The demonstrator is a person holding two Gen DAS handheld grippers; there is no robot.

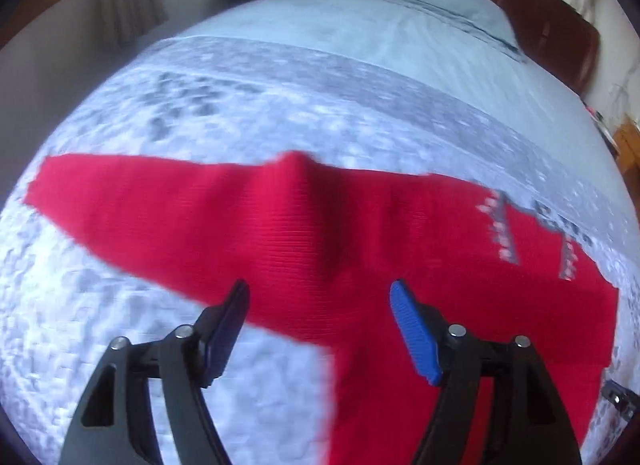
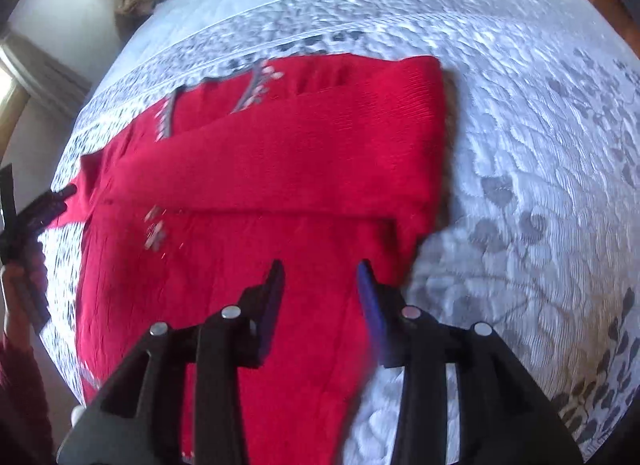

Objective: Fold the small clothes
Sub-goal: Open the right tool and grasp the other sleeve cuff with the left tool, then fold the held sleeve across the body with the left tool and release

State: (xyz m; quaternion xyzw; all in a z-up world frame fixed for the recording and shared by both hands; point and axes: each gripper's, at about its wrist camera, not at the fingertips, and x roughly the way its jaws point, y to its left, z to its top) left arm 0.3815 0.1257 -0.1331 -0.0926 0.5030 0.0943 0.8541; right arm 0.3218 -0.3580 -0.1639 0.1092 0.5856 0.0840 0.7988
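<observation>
On bed quilt (image 2: pixel 540 145), red sweater (image 2: pixel 248 169) lies flat, one sleeve already folded across body. L gripper (image 1: pixel 320 297) hovers over near part of garment w/ jaws wide apart, nothing between them. R gripper (image 2: pixel 320 271) over near right edge, jaws partly apart, no cloth pinched. Both angled down, prob lining up next fold from near hem.

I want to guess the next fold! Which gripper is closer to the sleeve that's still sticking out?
Probably the left gripper: it hangs open over the red sweater's outstretched sleeve. The right gripper hangs over the already folded side.
</observation>
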